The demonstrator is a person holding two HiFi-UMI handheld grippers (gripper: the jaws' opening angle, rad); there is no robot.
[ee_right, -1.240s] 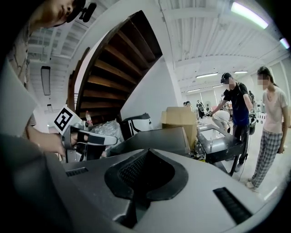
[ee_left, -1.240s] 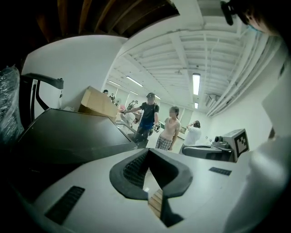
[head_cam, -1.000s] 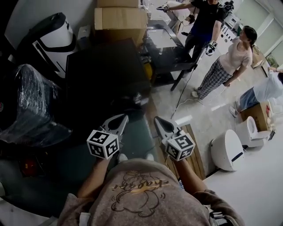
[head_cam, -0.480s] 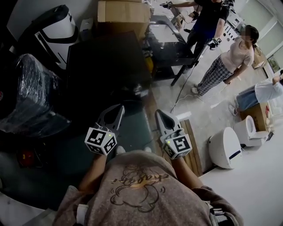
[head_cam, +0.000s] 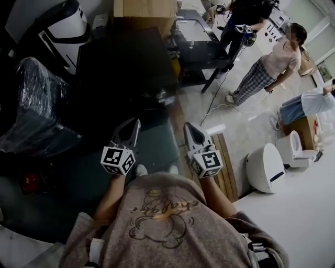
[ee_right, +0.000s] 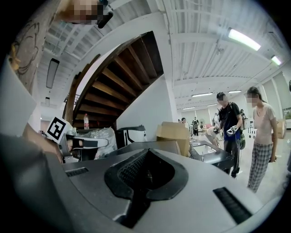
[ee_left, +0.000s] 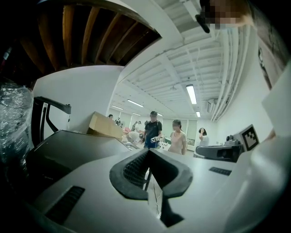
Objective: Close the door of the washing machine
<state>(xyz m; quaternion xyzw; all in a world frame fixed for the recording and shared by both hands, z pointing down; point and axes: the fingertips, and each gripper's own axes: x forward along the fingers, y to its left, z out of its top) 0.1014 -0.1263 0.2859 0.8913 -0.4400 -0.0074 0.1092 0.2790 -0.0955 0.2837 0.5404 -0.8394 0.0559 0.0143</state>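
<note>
Since the earlier frames both tools had shifted a little against the washing machine (head_cam: 125, 68). The left tool (head_cam: 133, 123) had turned and pointed straighter up the head view. The person in dark clothes (head_cam: 238, 23), far to the right of the machine, had pulled the arms in.

The washing machine stood as a dark, flat-topped box straight ahead of the two tools and apart from them. Its front was too dark to read. The left tool's jaws were together, with nothing between them. The right tool (head_cam: 188, 129) was just beside it, and its jaws were also pressed together and empty. Both tips pointed toward the machine.

A cardboard box (head_cam: 144, 8) sat behind the machine. To the left of the machine lay a bundle wrapped in clear plastic (head_cam: 36, 104), and behind that bundle stood a white and black device (head_cam: 63, 26). To the right of the machine was a dark surface on legs (head_cam: 196, 47), and a thin cable (head_cam: 214, 104) ran over the floor from it. A person in striped trousers (head_cam: 264, 70) stood further right. Wooden slats (head_cam: 226, 170) lay on the floor near the right tool, and a round white bin (head_cam: 264, 167) stood beyond them. In the right gripper view, a wooden staircase (ee_right: 122, 77) rose above the machine.
</note>
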